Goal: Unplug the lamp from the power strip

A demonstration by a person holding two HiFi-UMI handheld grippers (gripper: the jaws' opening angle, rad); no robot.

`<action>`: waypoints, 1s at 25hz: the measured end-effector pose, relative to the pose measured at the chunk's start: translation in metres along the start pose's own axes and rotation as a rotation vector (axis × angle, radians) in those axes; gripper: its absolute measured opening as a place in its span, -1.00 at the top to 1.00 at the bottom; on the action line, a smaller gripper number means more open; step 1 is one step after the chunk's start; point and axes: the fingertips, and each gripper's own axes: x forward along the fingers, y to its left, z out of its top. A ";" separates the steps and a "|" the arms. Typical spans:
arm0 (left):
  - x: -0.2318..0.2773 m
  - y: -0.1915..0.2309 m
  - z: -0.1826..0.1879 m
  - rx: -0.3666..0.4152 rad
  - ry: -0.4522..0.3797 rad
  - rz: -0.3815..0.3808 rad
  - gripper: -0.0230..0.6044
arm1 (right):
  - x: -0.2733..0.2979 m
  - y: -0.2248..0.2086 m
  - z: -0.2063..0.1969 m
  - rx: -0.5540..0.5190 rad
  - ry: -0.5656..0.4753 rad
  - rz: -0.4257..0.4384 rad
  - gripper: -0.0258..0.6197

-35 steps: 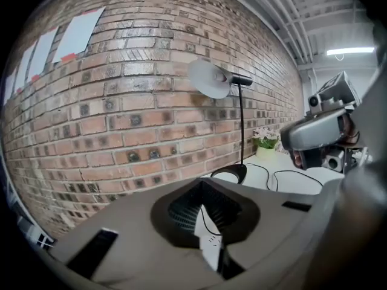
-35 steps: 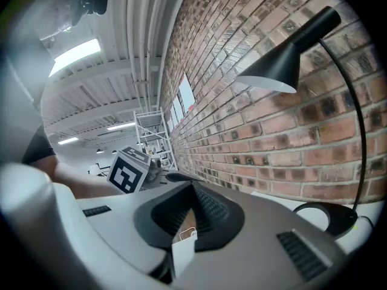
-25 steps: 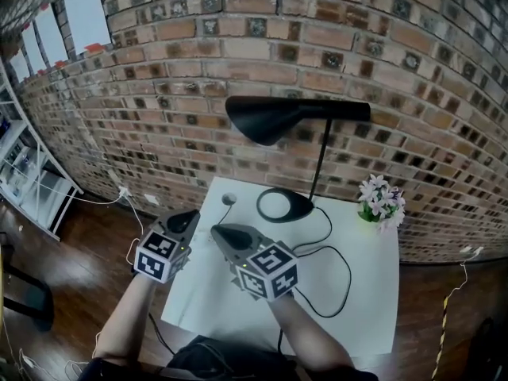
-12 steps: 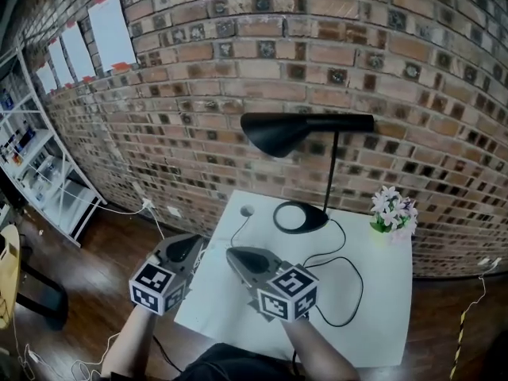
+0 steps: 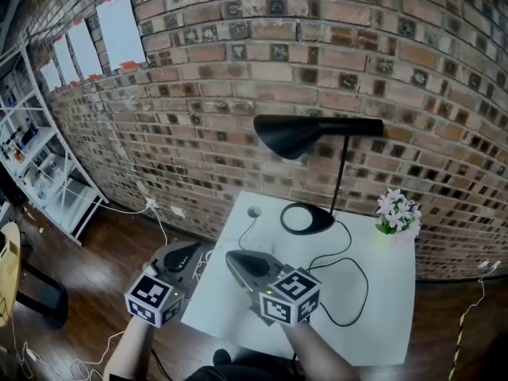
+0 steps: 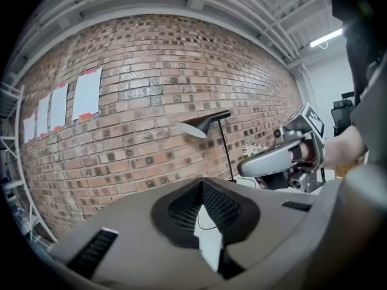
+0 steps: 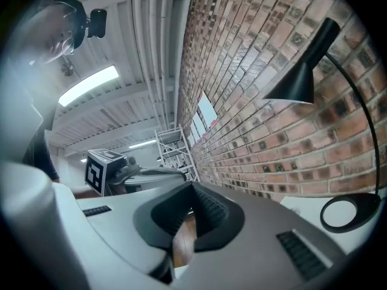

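A black lamp (image 5: 295,136) stands at the back of the white table (image 5: 238,308), its round base (image 5: 305,219) near the wall. Its black cord (image 5: 353,292) loops over the right part of the table. A thin cord runs to a small round switch (image 5: 254,211). My left gripper (image 5: 189,250) hangs just off the table's left edge, shut on nothing. My right gripper (image 5: 230,256) is over the table's near middle, its jaws together and empty. In the left gripper view I see the lamp (image 6: 202,124) and the right gripper (image 6: 242,168). No power strip shows clearly.
A pot of pale flowers (image 5: 399,213) sits at the table's back right corner. The brick wall (image 5: 238,94) runs behind. White cables and a plug (image 5: 151,205) lie on the wooden floor at left, near a white shelf rack (image 5: 32,173).
Both grippers have drawn back toward me, away from the lamp. The left one has drifted from the table's left edge to just beside it. The view has shifted up the wall.
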 end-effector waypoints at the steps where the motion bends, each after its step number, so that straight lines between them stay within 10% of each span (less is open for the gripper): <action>1: -0.006 0.004 -0.002 0.007 -0.001 0.009 0.93 | 0.005 0.004 0.000 -0.005 0.004 -0.001 0.93; 5: -0.029 0.031 -0.020 0.086 0.011 0.069 0.93 | 0.031 0.025 -0.005 -0.043 0.037 -0.005 0.93; 25: -0.145 0.072 -0.050 -0.157 -0.152 -0.099 0.93 | 0.086 0.146 -0.019 -0.219 0.068 -0.158 0.93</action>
